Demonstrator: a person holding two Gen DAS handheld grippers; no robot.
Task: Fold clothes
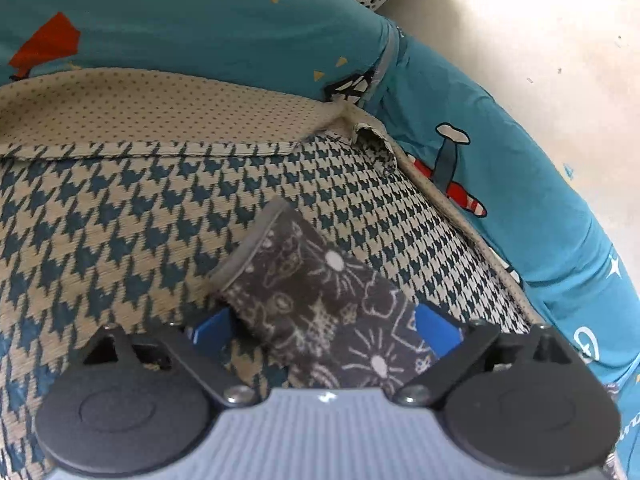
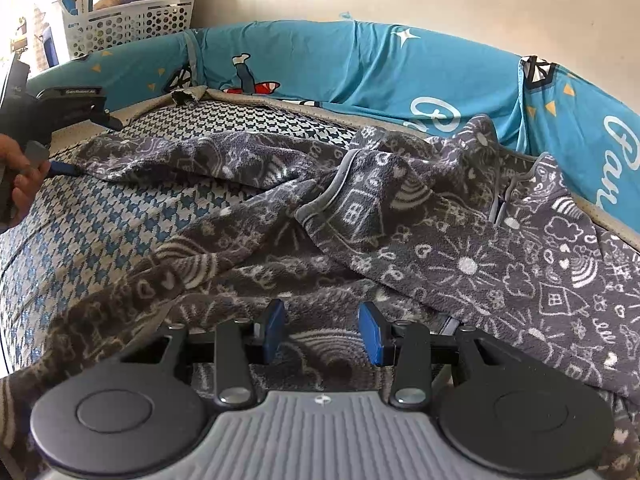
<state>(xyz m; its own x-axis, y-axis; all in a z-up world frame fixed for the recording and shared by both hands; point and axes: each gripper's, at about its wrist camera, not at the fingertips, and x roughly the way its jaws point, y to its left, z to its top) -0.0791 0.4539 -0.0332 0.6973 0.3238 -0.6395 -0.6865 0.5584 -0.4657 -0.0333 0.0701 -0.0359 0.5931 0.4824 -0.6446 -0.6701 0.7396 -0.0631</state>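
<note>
A grey fleece garment [image 2: 400,220] with white doodles lies crumpled across a houndstooth mat [image 2: 100,232]. One sleeve stretches to the far left. In the left wrist view that sleeve's cuffed end [image 1: 320,288] lies flat between the blue pads of my left gripper [image 1: 324,330], whose jaws stand wide and open around it. The right wrist view shows this left gripper [image 2: 90,146] at the sleeve's tip, held by a hand [image 2: 20,184]. My right gripper [image 2: 323,331] hovers low over the garment's near hem, half open, with cloth showing flat in the gap between its pads.
A teal cartoon-print padded bumper [image 2: 360,64] rings the mat on the far side and right [image 1: 540,200]. A white perforated basket [image 2: 128,20] full of things stands behind it by the pale wall. The mat's corner [image 1: 360,128] is curled up.
</note>
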